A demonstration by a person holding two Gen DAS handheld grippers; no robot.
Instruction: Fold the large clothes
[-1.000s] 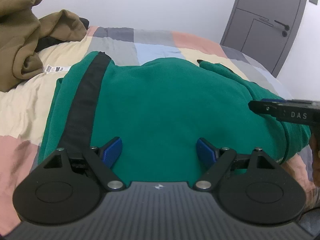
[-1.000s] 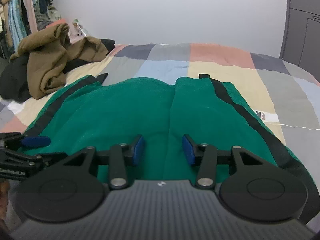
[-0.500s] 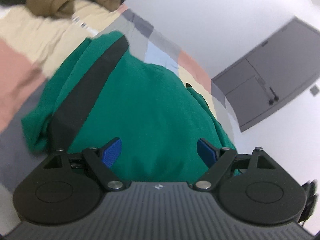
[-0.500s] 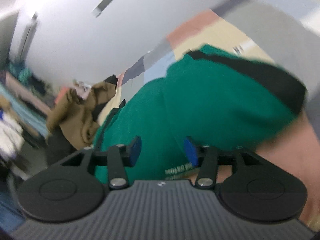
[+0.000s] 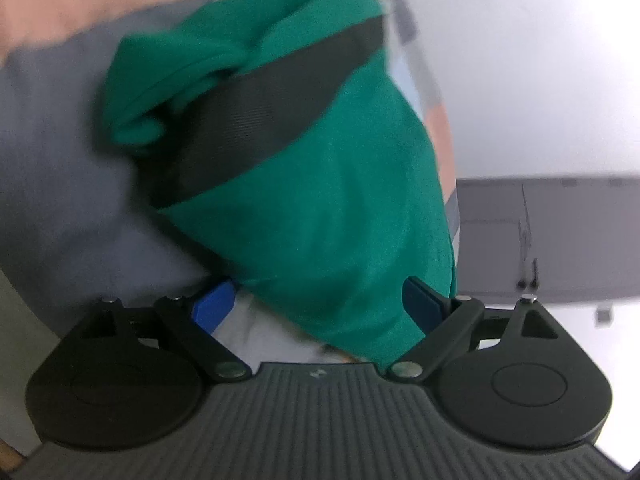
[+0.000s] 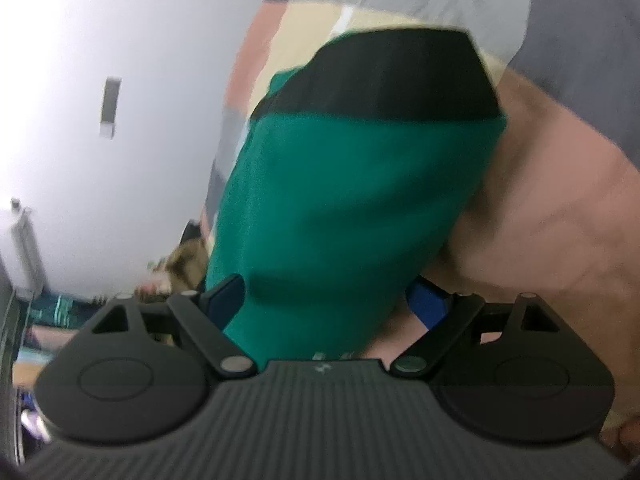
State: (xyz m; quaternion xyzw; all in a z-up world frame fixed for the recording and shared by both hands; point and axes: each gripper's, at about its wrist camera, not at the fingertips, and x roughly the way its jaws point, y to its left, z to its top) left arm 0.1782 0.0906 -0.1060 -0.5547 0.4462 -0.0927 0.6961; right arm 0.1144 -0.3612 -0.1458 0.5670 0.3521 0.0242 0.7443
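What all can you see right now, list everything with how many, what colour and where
garment: one, green with a black stripe, folded on the bed, its near edge between both grippers' fingers
bedspread: one, patchwork of grey, pink, cream and light blue, under the garment
door: one, grey, behind the bed in the left wrist view
wall: one, white, behind the bed
clothes pile: brownish, blurred, count unclear, beyond the garment in the right wrist view
left gripper: one, black with blue pads, jaws opening around the garment's edge
right gripper: one, black with blue pads, jaws opening around the garment's edge
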